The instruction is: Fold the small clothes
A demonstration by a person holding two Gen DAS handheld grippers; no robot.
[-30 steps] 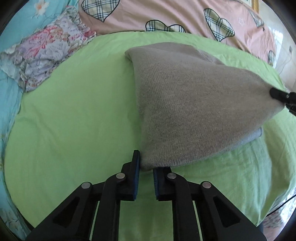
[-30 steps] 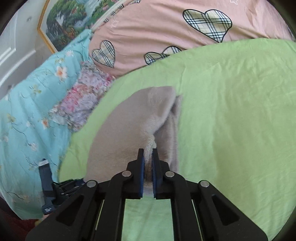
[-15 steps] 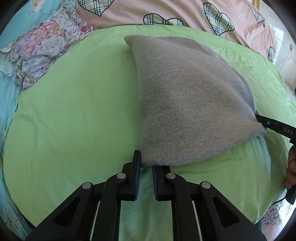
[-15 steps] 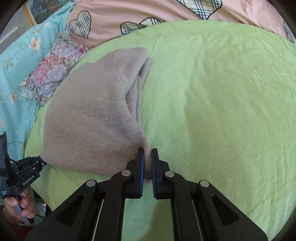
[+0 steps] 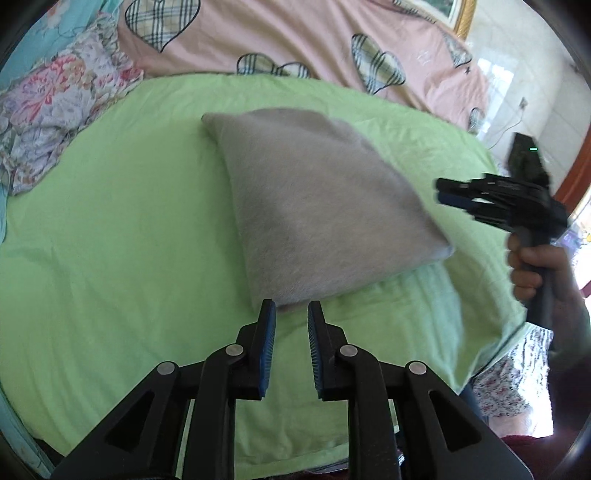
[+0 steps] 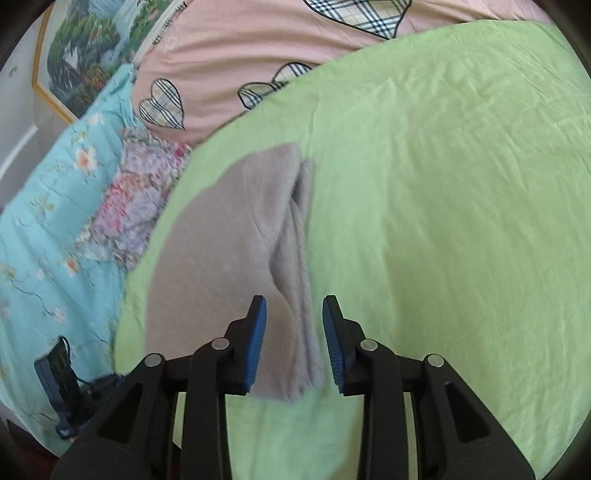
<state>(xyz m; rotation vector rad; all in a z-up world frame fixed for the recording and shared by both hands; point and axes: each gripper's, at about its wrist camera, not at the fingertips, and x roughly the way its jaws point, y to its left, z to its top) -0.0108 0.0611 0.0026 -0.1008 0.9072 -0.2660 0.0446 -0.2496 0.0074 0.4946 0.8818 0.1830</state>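
Both tools, the left tool [image 5: 290, 314] and the right tool [image 6: 294, 310], are just opening and standing apart, gripping nothing, while the folded grey knit garment [image 5: 317, 206] is lying limp on the green sheet [image 5: 110, 221], soft, light, best pinched at its corners.

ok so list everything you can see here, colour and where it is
grey knit garment: 1, grey, folded, lying on the green sheet
green sheet: 1, light green, spread over the bed
pink cover: 1, pink with plaid hearts, beyond the green sheet
floral cloth: 1, purple and pink, at the sheet's far left edge
blue quilt: 1, turquoise with flowers, left of the bed
framed picture: 1, landscape, gold frame, on the wall
left gripper: black with blue pads, open, just opened, at the garment's near corner
right gripper: black with blue pads, open, just opened, garment edge between the pads
hand: 1, grips the right gripper's handle
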